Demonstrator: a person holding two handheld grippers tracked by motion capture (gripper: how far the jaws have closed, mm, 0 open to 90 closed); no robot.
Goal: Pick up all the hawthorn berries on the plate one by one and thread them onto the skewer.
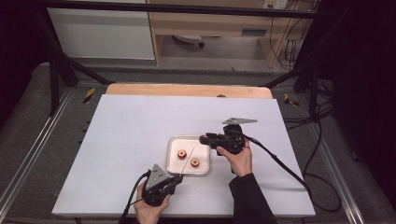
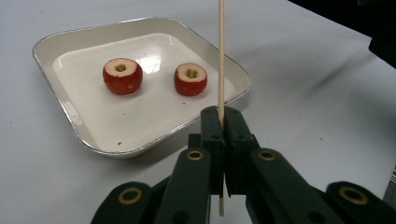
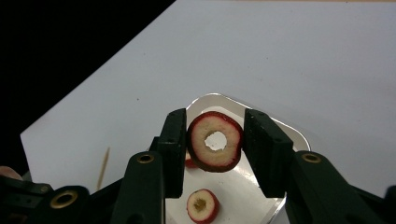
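Left claw (image 2: 223, 122) clenched on a thin wooden skewer (image 2: 221, 56), tip slanting over a white square tray (image 2: 60, 112) on the white tabletop (image 1: 126, 126). Right claw (image 3: 215, 144) gripping a cored red fruit slice (image 3: 215, 141) above the tray. 2 cored red fruit pieces (image 2: 122, 75) (image 2: 190, 79) lying apart inside.

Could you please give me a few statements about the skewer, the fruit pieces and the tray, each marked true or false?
1. The left gripper clamps a wooden skewer. True.
2. The right gripper is empty. False: it holds a cored red fruit piece.
3. Two fruit pieces lie in the tray. True.
4. A fruit piece is already threaded on the skewer. False: the skewer is bare.
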